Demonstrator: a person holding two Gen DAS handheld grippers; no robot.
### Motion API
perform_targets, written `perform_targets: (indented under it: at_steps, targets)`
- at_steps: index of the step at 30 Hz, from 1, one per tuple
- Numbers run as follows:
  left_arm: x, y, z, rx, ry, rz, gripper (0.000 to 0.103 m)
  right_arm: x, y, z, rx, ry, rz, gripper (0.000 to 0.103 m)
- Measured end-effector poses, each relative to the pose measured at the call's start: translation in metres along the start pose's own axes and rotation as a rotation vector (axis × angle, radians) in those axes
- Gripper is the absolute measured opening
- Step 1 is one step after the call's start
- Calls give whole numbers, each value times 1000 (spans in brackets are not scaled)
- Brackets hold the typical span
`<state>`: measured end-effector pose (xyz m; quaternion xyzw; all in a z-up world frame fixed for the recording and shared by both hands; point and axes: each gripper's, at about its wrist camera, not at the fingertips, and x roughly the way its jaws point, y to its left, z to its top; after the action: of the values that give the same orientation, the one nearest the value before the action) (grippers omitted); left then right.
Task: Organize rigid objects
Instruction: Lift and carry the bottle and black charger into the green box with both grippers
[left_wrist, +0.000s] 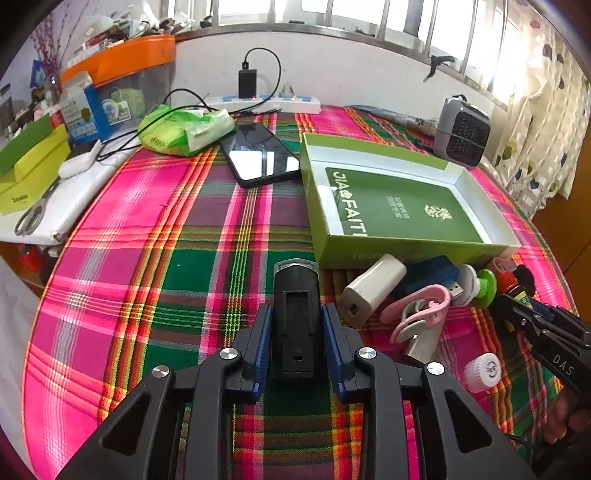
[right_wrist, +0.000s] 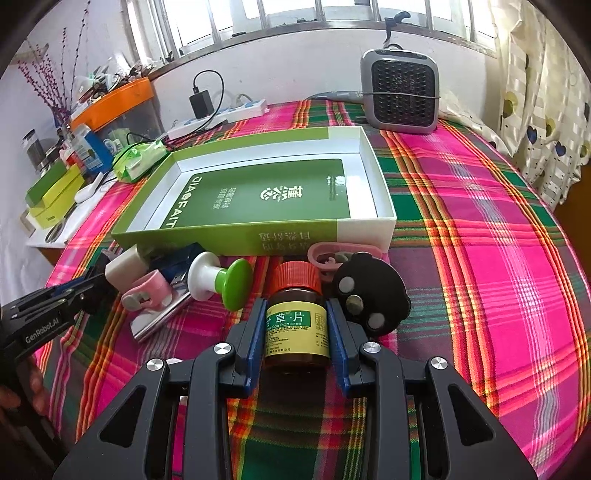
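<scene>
So in the left wrist view the left gripper (left_wrist: 297, 328) is clamping its blue pads onto a black boxy gadget (left_wrist: 296, 314) with a clear cap at the far end, and it's sitting lengthwise between the fingers, low over the plaid tablecloth (left_wrist: 166, 258), just short of the open green box (left_wrist: 402, 206). Looks like hard plastic, light and stiff, so I'm guessing the flat sides being squeezed are the best place to hold it, and it shouldn't twist much. Right beside it the loose pile is waiting against the box's near wall: a white charger (left_wrist: 371, 290), a pink clip (left_wrist: 421, 310), a small white bottle (left_wrist: 482, 371). Switching to the right wrist view, the right gripper (right_wrist: 296, 325) is pinching a brown medicine bottle (right_wrist: 296, 325) with an orange cap across its yellow label, close to the box's front wall, with a black round thing (right_wrist: 371, 293) touching its right finger. That bottle is looking like glass or slick plastic, round too, so it could roll or slip in the pads; gripping mid-body seems smart. A white and green knob (right_wrist: 221, 282) is lying just left of it.
</scene>
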<state>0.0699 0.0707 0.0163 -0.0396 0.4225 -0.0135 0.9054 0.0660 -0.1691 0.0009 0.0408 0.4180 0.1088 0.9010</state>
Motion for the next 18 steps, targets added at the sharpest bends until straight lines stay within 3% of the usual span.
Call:
perform_targets:
  at_steps: [10,18]
  targets:
    - [-20,5,7,-22,-35,-42,26,-16,-1,5,-17,-43,9,33]
    - [-44,-3,29,3,-109,-57,26,-32,-5,22,-27,-97,9,33]
